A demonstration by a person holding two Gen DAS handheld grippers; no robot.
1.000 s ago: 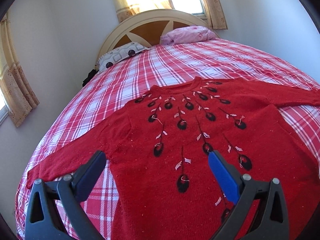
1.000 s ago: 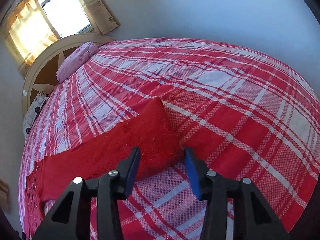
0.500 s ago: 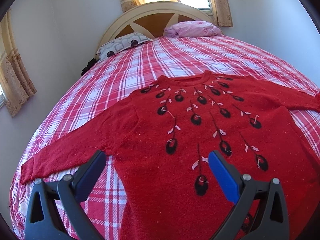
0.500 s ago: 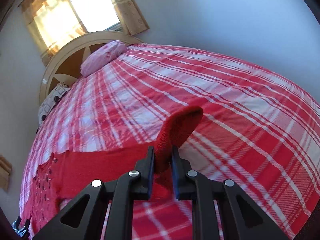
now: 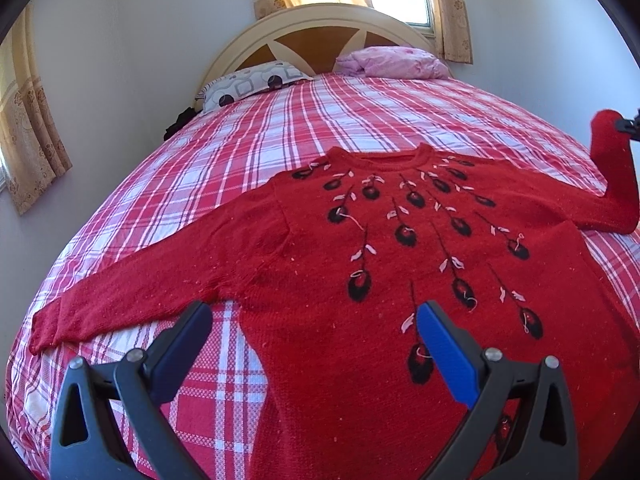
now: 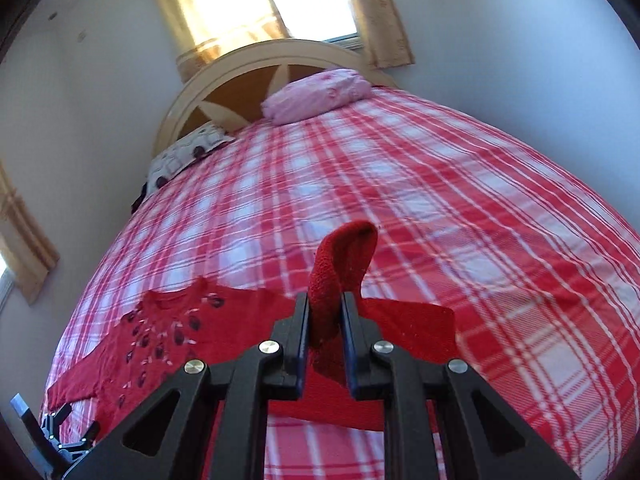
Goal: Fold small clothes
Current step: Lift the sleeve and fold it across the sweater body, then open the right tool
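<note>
A red knitted sweater (image 5: pixel 360 248) with black and white feather motifs lies face up and spread flat on the bed. My left gripper (image 5: pixel 316 332) is open and empty, hovering above the sweater's lower left side. My right gripper (image 6: pixel 325 320) is shut on the cuff of the right sleeve (image 6: pixel 344 256) and holds it up off the bed. In the left wrist view the lifted sleeve (image 5: pixel 612 168) stands up at the far right, with the right gripper's tip at the frame edge. The left sleeve (image 5: pixel 132 296) lies stretched out flat.
The bed has a red and white plaid sheet (image 5: pixel 280 132). A patterned pillow (image 5: pixel 252 84) and a pink pillow (image 5: pixel 392 64) lie by the cream headboard (image 5: pixel 320 24). Walls and curtained windows surround the bed. The left gripper shows at the bottom left of the right wrist view (image 6: pixel 60 436).
My right gripper closed on the right sleeve's cuff and raised it off the bed. My left gripper stayed open and drew back a little from the sweater.
</note>
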